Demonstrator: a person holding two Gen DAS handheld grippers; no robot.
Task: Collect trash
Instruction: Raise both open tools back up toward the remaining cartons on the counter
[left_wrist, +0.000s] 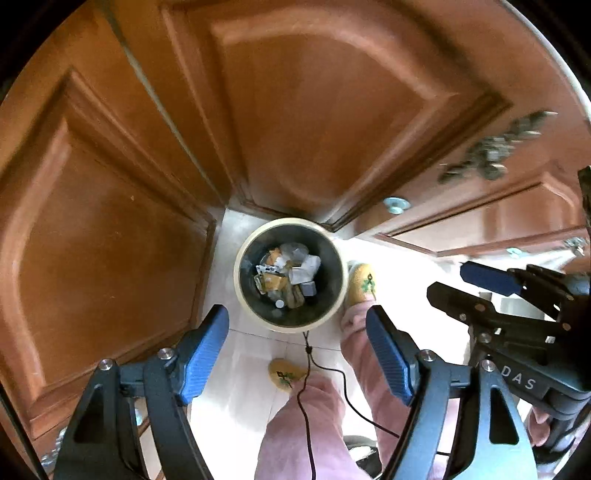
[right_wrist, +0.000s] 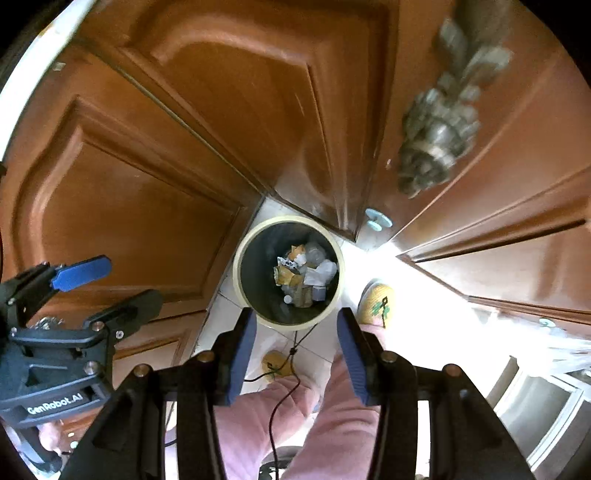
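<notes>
Daylight from the right blows out the white floor (left_wrist: 406, 258) in both views. The wood cabinet doors (left_wrist: 314, 110) stay warm and evenly lit, with heavy fisheye bending and black corners. The metal ornament (right_wrist: 439, 122) is motion-blurred. The bin (right_wrist: 245, 254) interior is dim but readable.

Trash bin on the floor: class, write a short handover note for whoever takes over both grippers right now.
Left gripper: open, empty, pointing down above the bin.
Right gripper: open, empty, also above the bin.
Bin: on the tiled floor by the wooden cabinets, holding trash such as crumpled paper and wrappers.
Done: that trash is in the bin.
Left: no loose trash shows in either view; look elsewhere for more.
</notes>
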